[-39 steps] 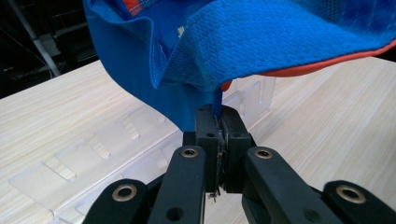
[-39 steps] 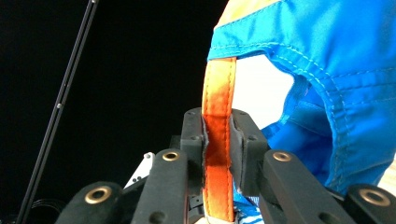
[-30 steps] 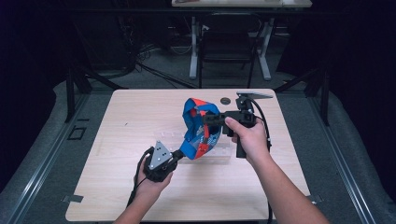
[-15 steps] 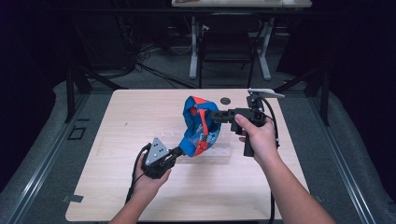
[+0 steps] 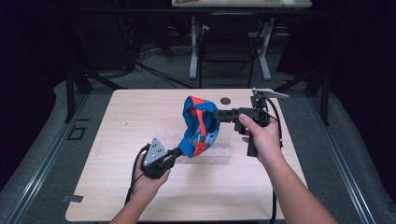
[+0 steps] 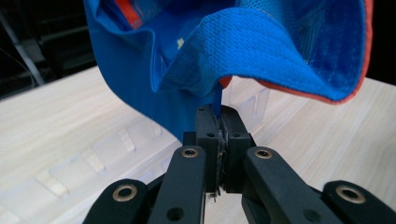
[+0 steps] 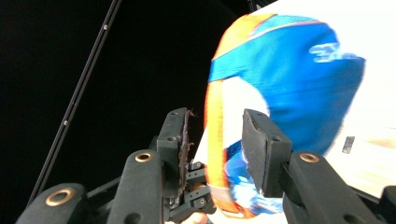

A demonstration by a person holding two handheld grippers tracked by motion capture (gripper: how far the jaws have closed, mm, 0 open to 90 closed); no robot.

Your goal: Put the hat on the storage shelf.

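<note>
My left gripper (image 5: 176,151) stays pinched on the blue-and-orange mesh garment's (image 5: 200,125) near hem. The right gripper's (image 5: 219,115) fingers have just been opening and now stand wide, orange edge between them, untouched. I'd set that edge deep before I close.

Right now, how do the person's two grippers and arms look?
Both are black two-jaw tools with pistol-style handles. The left gripper carries a grey three-cornered plate, and a black cable trails from it along the bare forearm. The right gripper also has a grey plate and a black cable. Its pads are dark and worn. No sleeves are visible.

hidden: clear tray (image 5: 219,151) partly behind blue garment (image 5: 198,126) | blur: garment print, perhaps lettering
</note>
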